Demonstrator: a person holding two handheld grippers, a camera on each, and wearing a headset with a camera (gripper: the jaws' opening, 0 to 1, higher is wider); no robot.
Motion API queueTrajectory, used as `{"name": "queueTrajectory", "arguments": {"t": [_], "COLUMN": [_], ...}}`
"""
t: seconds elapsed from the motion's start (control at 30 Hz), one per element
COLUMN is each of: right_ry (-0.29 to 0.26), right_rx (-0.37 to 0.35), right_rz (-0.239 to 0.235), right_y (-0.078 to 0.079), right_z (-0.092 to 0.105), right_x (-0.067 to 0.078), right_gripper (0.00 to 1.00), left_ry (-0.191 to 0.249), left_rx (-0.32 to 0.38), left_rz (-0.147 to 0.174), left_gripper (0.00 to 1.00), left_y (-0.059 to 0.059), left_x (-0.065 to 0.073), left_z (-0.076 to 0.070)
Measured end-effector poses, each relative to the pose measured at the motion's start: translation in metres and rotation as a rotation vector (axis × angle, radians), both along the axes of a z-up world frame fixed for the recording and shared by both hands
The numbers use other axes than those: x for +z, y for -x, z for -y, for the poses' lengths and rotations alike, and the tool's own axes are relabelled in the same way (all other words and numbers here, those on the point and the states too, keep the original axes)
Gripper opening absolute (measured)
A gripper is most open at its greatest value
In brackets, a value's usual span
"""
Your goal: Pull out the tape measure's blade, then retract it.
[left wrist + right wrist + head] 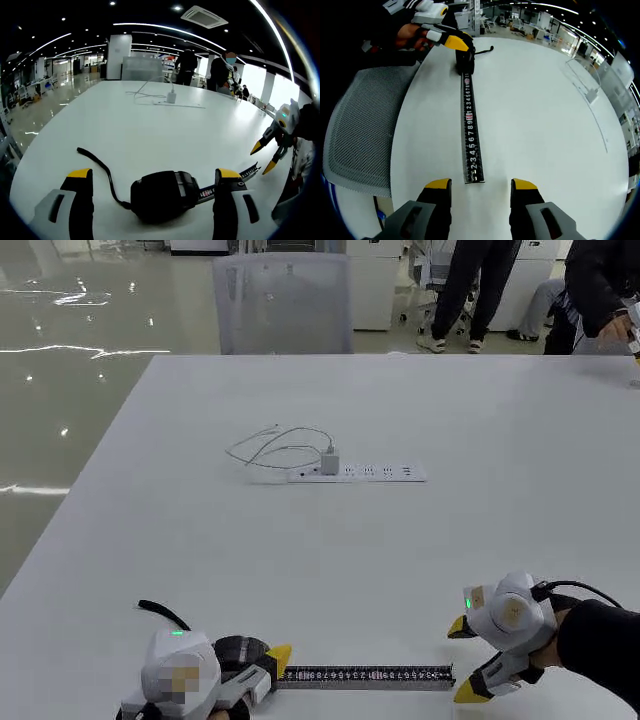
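The black tape measure case (238, 650) lies near the table's front edge, and its blade (365, 676) is drawn out flat to the right across the white table (330, 560). My left gripper (255, 665) is open, with the case (162, 195) between its jaws and a gap on each side. My right gripper (465, 660) is open just past the blade's end. In the right gripper view the blade tip (474, 175) rests on the table just ahead of the open right gripper (482, 184), untouched. A black wrist strap (100, 165) trails from the case.
A white power strip (365, 472) with a plugged charger and looped cable lies mid-table. A grey chair (283, 302) stands at the far edge, and a mesh chair (360, 130) by the near edge. People stand at the back right (470, 290).
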State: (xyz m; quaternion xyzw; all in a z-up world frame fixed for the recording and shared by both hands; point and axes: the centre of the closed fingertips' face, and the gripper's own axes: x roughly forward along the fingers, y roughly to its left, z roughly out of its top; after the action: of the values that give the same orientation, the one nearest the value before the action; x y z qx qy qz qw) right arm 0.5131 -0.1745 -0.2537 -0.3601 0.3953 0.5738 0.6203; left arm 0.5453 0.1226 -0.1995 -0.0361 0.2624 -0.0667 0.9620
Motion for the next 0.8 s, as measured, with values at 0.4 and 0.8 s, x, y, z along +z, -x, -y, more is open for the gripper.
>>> {"name": "queueTrajectory", "arguments": {"t": [0.4,0.8], "right_ry": [0.007,0.016], "right_rx": [0.031,0.049], "right_rz": [-0.018,0.013], "right_y": [0.006,0.007], "right_z": [-0.003,-0.003], "right_x": [-0.009,-0.012], "right_gripper": [0.21,0.11], "left_ry": [-0.021,-0.03], "left_rx": [-0.022,-0.034], "left_rz": [0.006,-0.009], "left_gripper": [0.99,0.99], "left_y": [0.0,0.003], "left_x": [-0.001,-0.007], "left_z": [0.005,0.01]}}
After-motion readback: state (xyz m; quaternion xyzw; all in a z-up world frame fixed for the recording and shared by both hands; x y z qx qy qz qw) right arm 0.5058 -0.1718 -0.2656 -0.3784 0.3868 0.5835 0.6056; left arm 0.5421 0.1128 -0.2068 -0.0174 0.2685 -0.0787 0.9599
